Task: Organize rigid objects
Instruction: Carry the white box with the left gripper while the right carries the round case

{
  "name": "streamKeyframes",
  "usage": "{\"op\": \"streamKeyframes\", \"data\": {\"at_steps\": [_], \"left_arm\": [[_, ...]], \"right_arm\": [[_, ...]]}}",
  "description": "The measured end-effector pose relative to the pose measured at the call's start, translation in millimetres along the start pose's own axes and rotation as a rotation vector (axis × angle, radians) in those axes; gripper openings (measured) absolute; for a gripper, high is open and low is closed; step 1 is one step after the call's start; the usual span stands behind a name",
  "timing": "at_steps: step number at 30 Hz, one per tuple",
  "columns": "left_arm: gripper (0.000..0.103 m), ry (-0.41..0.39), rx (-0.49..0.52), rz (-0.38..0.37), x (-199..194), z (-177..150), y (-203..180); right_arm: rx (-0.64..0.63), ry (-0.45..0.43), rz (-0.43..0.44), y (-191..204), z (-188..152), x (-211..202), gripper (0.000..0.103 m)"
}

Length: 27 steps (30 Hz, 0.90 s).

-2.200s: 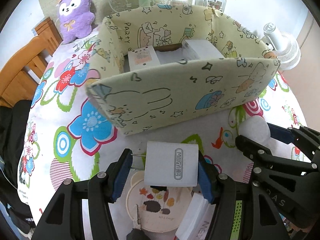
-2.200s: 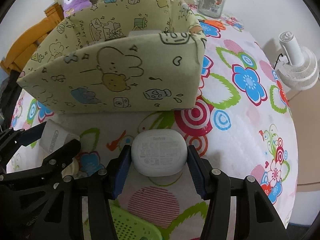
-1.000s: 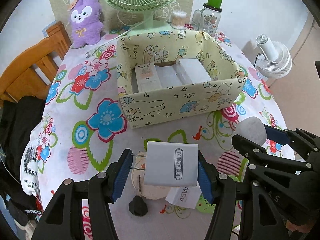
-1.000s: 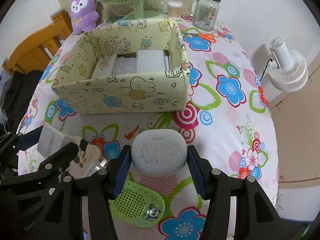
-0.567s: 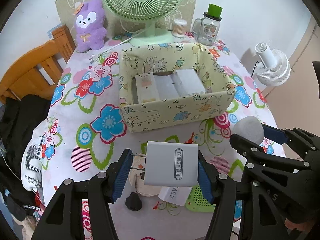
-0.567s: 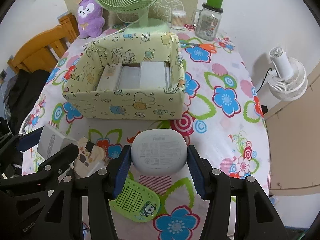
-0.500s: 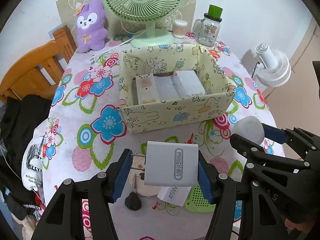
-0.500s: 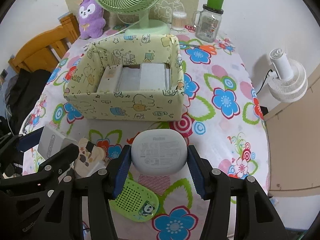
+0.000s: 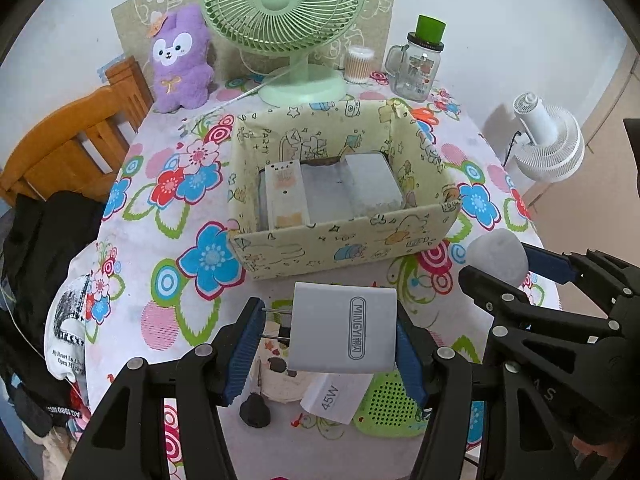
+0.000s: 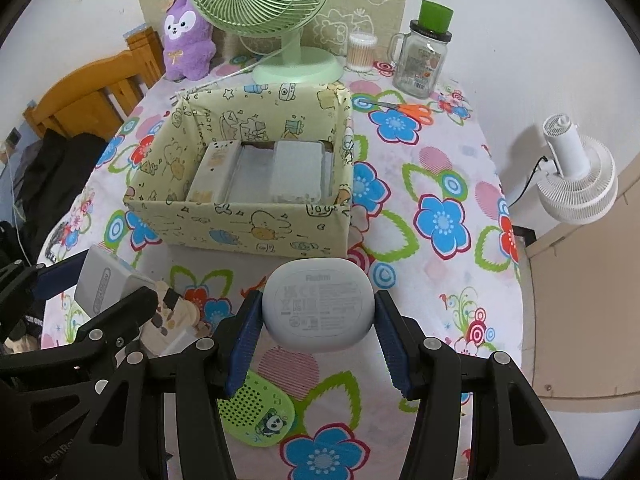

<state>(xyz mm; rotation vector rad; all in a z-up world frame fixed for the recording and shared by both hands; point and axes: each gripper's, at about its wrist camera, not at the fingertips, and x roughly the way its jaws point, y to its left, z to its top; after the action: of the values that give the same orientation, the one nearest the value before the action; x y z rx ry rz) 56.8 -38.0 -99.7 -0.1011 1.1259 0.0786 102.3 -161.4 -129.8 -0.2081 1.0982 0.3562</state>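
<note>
Left gripper [image 9: 326, 336]: pinching charger [image 9: 344, 330] — higher than before
Right gripper [image 10: 318, 320]: pinching earbud case [image 10: 318, 304] — higher too
Box [image 10: 240, 230]: farther below

Left hand-held gripper [image 9: 326, 334] clamps white charger [image 9: 344, 330] above table [image 9: 168, 264].

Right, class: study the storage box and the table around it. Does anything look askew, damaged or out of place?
The box is misshapen: its soft walls bow and the near wall leans. Loose scissors lie behind it. Inside, the packs lie neatly side by side. Nothing is spilled.
</note>
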Motion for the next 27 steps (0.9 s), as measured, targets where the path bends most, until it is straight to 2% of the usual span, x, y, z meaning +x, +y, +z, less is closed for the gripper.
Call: {"op": "streamKeyframes", "data": {"at_steps": [12,27], "left_arm": [[0.063,-0.017,0.015,-0.002,-1,31,7],[0.063,0.001,0.044,-0.025,24,63,14]], "right_arm": [[-0.009,-0.025,0.033,-2,29,-6,0.058],[0.019,-0.001,0.041,-7,62,14,0.058]]}}
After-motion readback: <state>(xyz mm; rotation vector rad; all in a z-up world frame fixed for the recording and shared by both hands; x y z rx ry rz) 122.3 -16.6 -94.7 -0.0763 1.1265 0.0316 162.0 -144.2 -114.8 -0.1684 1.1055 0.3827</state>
